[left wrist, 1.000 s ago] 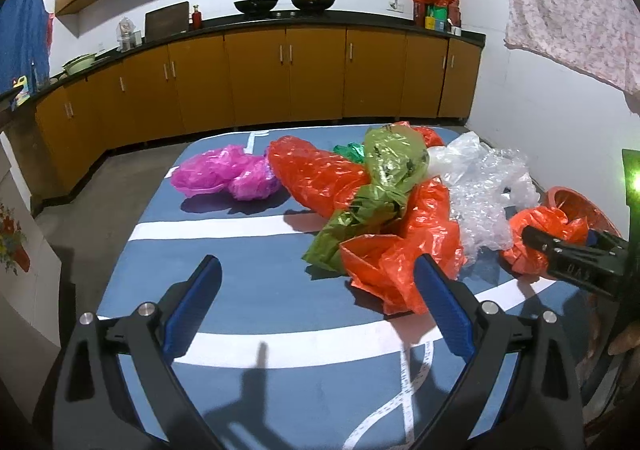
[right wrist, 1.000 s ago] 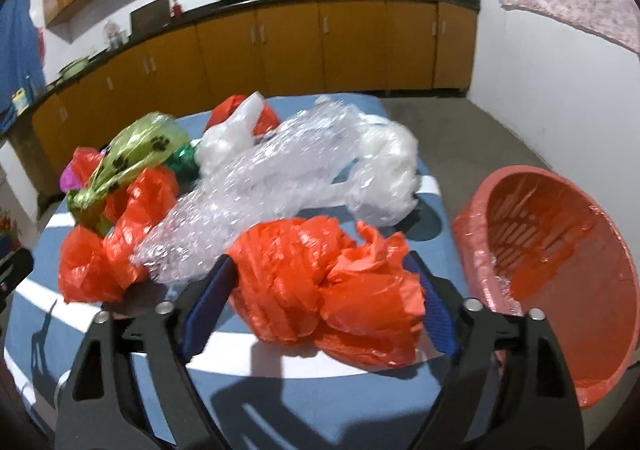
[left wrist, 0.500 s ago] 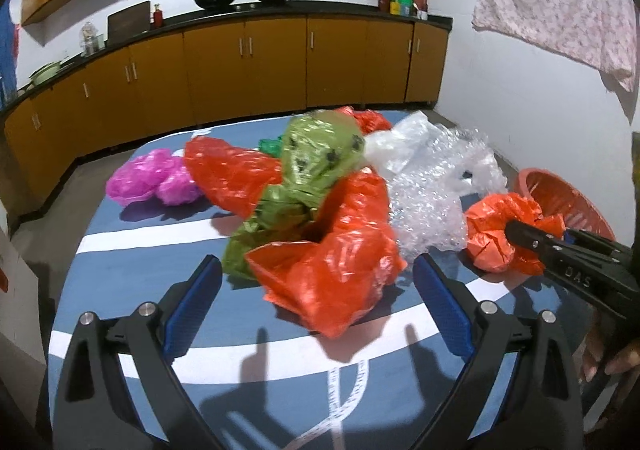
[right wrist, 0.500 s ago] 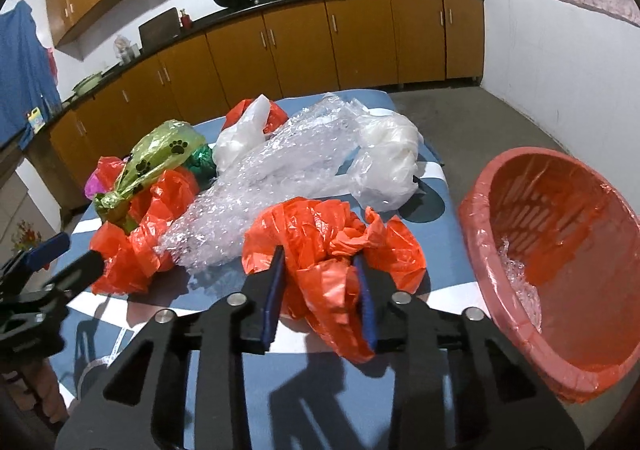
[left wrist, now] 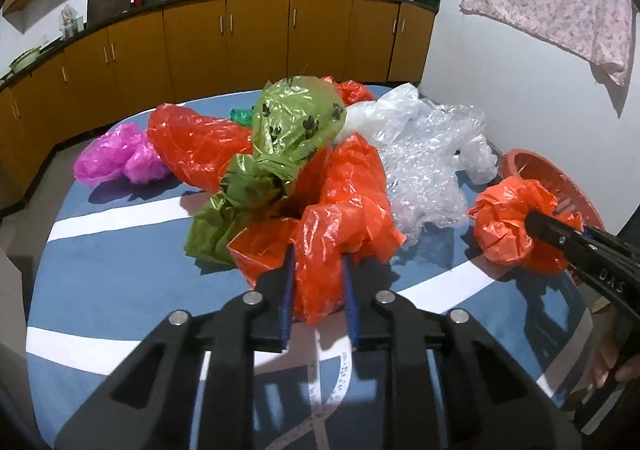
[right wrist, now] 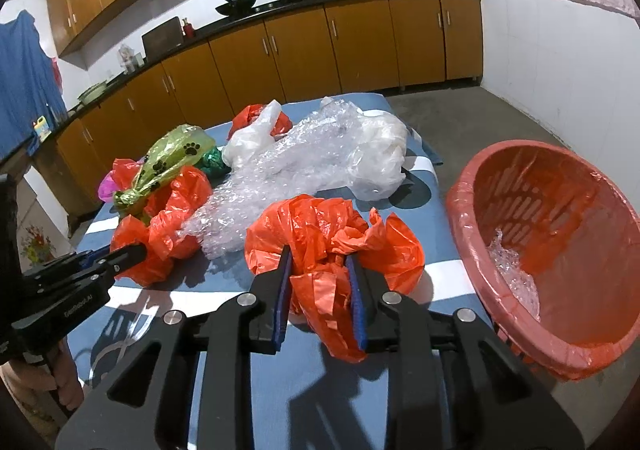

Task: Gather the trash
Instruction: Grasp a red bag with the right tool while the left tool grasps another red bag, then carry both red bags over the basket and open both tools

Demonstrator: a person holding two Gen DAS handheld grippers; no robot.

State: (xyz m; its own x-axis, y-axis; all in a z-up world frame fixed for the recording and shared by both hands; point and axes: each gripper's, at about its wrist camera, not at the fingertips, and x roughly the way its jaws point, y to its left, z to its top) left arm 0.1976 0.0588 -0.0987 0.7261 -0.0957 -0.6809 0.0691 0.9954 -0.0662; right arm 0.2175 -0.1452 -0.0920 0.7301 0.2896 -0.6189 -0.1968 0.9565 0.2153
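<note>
Two grippers worked a heap of plastic trash on a blue table (left wrist: 120,274) with white stripes; at the far left of the heap lay a pink bag (left wrist: 116,158), then a red bag (left wrist: 196,146), then a green bag printed with paw marks (left wrist: 288,130), which leaned over the orange bag at the front (left wrist: 344,202); clear bubble wrap (left wrist: 424,170) and a white bag (right wrist: 380,154) filled the right side, pressed against that orange bag. The left gripper (left wrist: 318,290) had just been closing, and its blue pads were clamped on the near fold of the front orange bag, with the green bag touching that bag behind; the right gripper (right wrist: 320,290) had likewise been closing and was pinched on a second, crumpled orange bag (right wrist: 332,234), which sat just beside the bubble wrap near the table's right edge. Bare blue cloth lay open in front of both grippers and along the left side by the pink bag. A red slotted basket (right wrist: 560,218) stood past the right edge, close to the second orange bag; only the right wrist view showed inside it, where a scrap of clear plastic (right wrist: 512,266) lay; the left wrist view showed just its rim. The pink bag showed whole only from the left wrist; brown cabinets (left wrist: 256,46) lined the far wall.
</note>
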